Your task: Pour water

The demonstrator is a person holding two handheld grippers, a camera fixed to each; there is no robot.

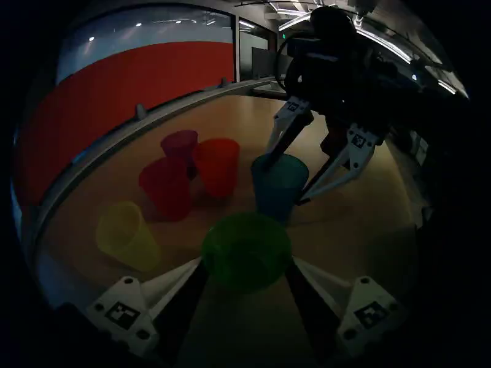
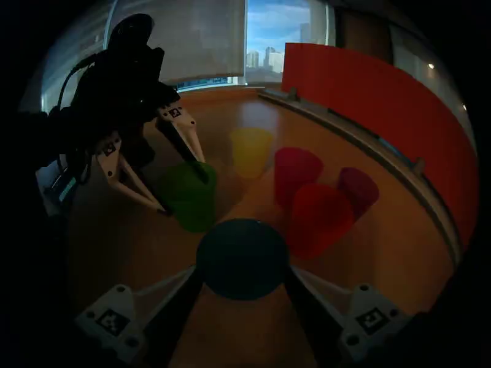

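Green cup (image 1: 245, 248): grasped in my left claw (image 1: 245, 265), upright, just beside blue cup (image 1: 279, 184). Blue cup: grasped in my right claw (image 2: 243, 270), upright. Contents: cannot tell. Pouring: judged not begun.

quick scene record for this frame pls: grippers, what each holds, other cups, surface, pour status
left gripper: shut on green cup
right gripper: shut on teal cup
held cups: both upright
loose cups: yellow cup, red cup, orange-red cup, maroon cup
surface: wooden table
backdrop: red panel along the table's edge
water: cannot tell in any cup
pour: not begun
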